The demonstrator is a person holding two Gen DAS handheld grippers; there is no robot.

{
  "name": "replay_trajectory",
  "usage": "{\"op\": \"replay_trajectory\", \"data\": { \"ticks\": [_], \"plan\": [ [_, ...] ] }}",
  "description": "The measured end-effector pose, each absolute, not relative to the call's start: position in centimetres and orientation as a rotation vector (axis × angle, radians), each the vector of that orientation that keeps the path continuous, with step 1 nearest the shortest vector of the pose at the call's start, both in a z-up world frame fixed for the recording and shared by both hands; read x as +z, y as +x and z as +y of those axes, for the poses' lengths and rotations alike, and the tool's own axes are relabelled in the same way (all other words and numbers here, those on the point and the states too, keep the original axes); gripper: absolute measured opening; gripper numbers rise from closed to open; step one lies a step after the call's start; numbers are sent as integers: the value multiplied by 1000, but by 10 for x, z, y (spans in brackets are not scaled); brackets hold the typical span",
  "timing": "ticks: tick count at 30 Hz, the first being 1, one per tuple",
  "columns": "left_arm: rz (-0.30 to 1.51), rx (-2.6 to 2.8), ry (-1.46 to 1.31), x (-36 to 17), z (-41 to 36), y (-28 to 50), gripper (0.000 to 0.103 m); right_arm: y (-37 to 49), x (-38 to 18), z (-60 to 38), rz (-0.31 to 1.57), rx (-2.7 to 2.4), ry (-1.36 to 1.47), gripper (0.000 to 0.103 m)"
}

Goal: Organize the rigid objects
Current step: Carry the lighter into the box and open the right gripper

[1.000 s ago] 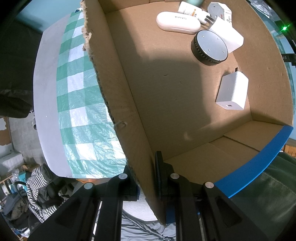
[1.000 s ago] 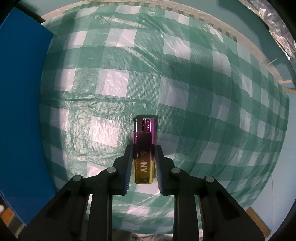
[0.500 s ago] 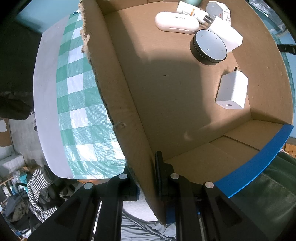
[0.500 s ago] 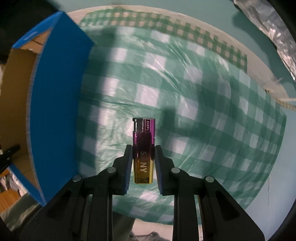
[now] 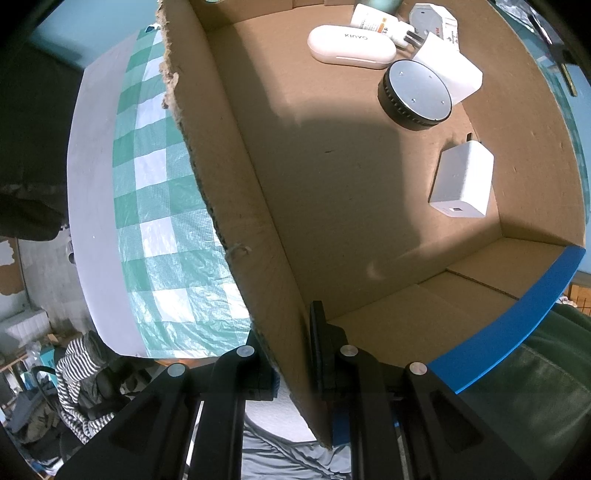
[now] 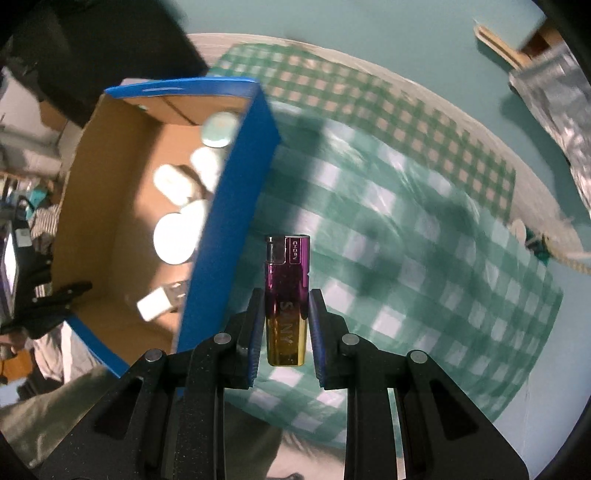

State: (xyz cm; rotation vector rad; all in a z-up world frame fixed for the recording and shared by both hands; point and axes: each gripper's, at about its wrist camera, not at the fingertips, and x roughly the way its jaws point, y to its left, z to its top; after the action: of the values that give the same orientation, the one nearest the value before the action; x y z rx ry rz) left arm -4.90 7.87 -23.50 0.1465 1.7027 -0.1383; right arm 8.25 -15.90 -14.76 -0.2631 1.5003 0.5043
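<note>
In the left wrist view, the left gripper (image 5: 291, 354) pinches the near side wall of a cardboard box (image 5: 236, 206), one finger outside and one inside. On the box floor, toward the far corner, lie a white oval case (image 5: 351, 47), a small white bottle (image 5: 373, 20), a white plug adapter (image 5: 448, 72) and a round black disc with a grey top (image 5: 415, 94) touching the adapter; a white charger block (image 5: 463, 184) lies apart from them near the right wall. A blue outer face (image 5: 517, 317) edges the box at the near right. Left of the box, a green-and-white checked cloth (image 5: 155, 221) covers the table (image 5: 96, 206) up to a bare pale strip along its edge; striped fabric (image 5: 79, 369) and clutter sit below. In the right wrist view, the right gripper (image 6: 285, 325) is clamped on a purple-and-gold lighter (image 6: 286, 295), held upright in the air above the checked cloth (image 6: 406, 258), just beside the box's blue wall (image 6: 225, 221). Inside the box (image 6: 110, 177), blurred white things show, among them the charger block (image 6: 159, 301) near the blue wall. Beyond the table lies a teal floor (image 6: 369, 22).
</note>
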Motion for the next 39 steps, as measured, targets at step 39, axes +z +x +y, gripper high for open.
{"op": "replay_trajectory", "data": {
  "ticks": [39],
  "plan": [
    [1701,-132,145,-236,77,-50,13,44,-199,-52,1565,678,-531,22]
  ]
}}
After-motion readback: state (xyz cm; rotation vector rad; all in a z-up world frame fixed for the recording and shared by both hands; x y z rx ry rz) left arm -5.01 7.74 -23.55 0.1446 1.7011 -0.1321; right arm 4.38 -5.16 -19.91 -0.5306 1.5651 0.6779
